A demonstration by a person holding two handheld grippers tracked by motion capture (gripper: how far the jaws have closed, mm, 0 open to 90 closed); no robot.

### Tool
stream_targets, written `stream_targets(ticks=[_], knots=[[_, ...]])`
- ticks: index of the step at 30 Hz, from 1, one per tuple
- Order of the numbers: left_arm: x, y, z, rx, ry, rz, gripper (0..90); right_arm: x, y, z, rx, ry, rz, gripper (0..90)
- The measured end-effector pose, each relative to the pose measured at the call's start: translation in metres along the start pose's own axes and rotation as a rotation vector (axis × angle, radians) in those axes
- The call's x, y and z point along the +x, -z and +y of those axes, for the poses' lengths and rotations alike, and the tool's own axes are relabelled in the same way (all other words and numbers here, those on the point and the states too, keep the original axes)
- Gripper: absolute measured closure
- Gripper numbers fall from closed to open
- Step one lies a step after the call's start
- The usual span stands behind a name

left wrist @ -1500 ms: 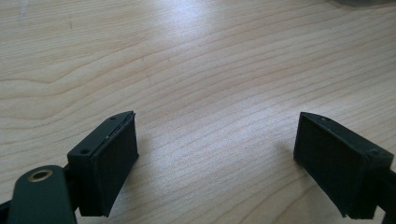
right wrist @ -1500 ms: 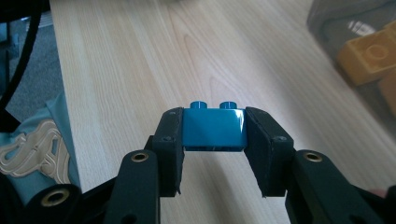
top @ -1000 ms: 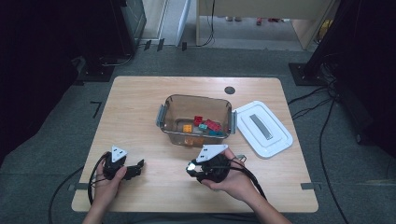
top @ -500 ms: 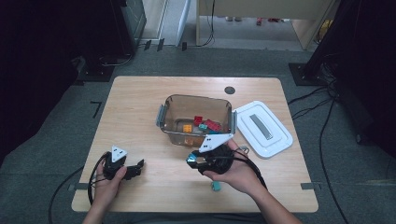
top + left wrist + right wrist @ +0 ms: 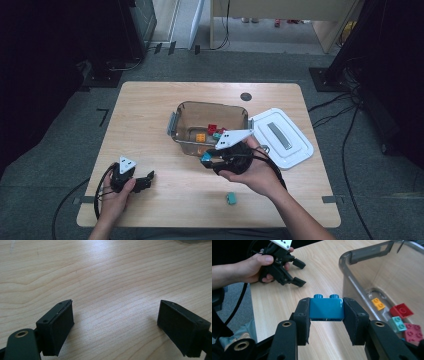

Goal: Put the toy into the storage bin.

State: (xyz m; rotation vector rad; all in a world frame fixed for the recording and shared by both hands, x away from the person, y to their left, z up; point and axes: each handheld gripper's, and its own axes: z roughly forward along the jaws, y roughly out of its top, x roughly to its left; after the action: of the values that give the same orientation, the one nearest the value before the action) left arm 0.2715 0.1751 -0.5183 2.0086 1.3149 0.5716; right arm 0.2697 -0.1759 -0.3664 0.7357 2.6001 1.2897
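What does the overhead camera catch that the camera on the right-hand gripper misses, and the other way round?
The high view alone takes in the white lid beside the bin, a small teal brick lying loose on the table near the person, and the dark floor around it. The right gripper view alone shows plainly how the blue brick sits clamped between the right gripper's two black jaws, studs up. Both show the clear bin with coloured bricks inside, the wooden tabletop, and the left gripper in the person's other hand, jaws open.
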Motion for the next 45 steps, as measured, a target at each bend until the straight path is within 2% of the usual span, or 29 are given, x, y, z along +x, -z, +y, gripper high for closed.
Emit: stream_targets(ticks=[11, 19, 36, 42, 45], knots=[[0.000, 0.000, 0.000, 0.000, -0.002, 0.000, 13.5, -0.015, 0.006, 0.014, -0.022, -0.025, -0.004, 60.0], [0.000, 0.000, 0.000, 0.000, -0.002, 0.000, 13.5, -0.031, 0.007, 0.025, -0.033, -0.044, -0.034, 60.0], [0.000, 0.000, 0.000, -0.001, -0.002, 0.001, 13.5, -0.063, -0.016, 0.044, -0.018, -0.093, -0.056, 60.0], [0.000, 0.000, 0.000, -0.001, -0.002, 0.000, 13.5, -0.077, -0.026, 0.047, -0.001, -0.132, -0.071, 60.0], [0.000, 0.000, 0.000, -0.001, -0.002, 0.001, 13.5, -0.088, -0.033, 0.046, 0.015, -0.172, -0.082, 60.0]])
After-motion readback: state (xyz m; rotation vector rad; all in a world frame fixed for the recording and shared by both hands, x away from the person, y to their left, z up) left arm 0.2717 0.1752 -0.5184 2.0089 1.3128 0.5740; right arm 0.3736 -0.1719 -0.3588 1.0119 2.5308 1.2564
